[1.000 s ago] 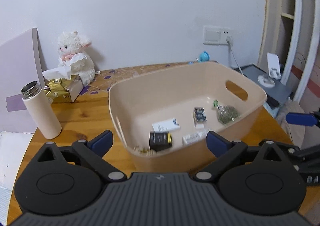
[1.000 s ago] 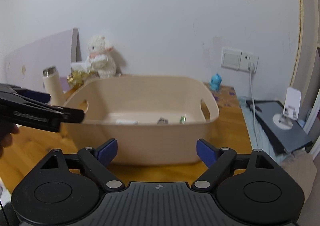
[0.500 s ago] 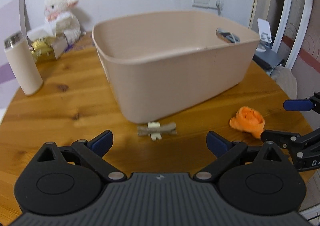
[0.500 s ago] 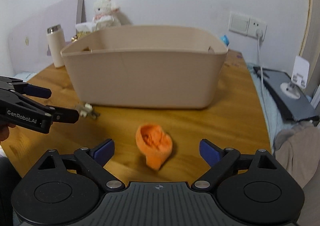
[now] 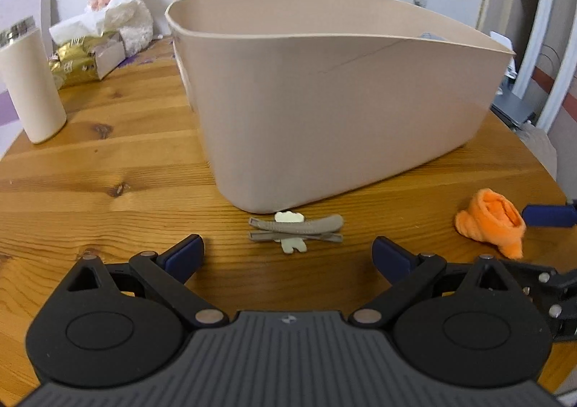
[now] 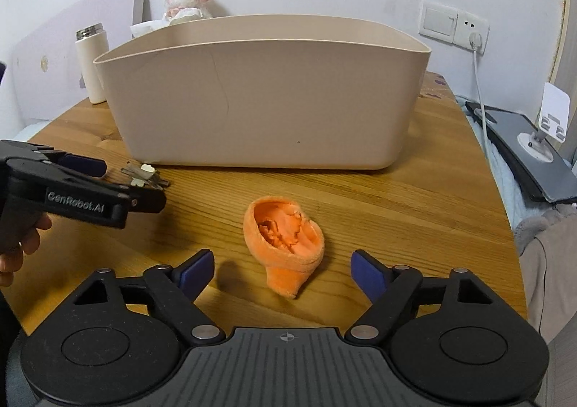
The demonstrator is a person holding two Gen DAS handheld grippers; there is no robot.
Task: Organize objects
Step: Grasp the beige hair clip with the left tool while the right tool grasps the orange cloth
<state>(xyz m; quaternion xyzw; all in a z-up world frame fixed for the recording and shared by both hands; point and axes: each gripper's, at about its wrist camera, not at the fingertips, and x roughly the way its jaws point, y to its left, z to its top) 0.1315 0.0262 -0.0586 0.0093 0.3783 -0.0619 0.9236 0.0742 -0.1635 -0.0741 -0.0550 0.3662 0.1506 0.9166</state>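
Note:
A beige plastic bin (image 5: pixel 335 97) (image 6: pixel 267 93) stands on the round wooden table (image 5: pixel 108 176). Just in front of the bin's near wall lies a grey hair clip with a cream charm (image 5: pixel 295 228) (image 6: pixel 144 174). My left gripper (image 5: pixel 288 255) is open low over the table, the clip just ahead of its fingertips. A rolled orange sock (image 6: pixel 285 244) (image 5: pixel 490 223) lies to the right. My right gripper (image 6: pixel 281 268) is open with the sock between and slightly ahead of its blue pads. The bin's inside is hidden from both views.
A white flask (image 5: pixel 30 82) (image 6: pixel 92 61) stands at the left. Behind it sit a gold tissue box (image 5: pixel 83 53) and a white plush lamb (image 5: pixel 119 3). A dark device with a white stand (image 6: pixel 533 147) lies off the table's right edge. A hand (image 6: pixel 18 248) holds the left gripper.
Both grippers dropped from above the bin down to table level and closed in on the clip and the sock, which now look larger and nearer. Both stayed open.

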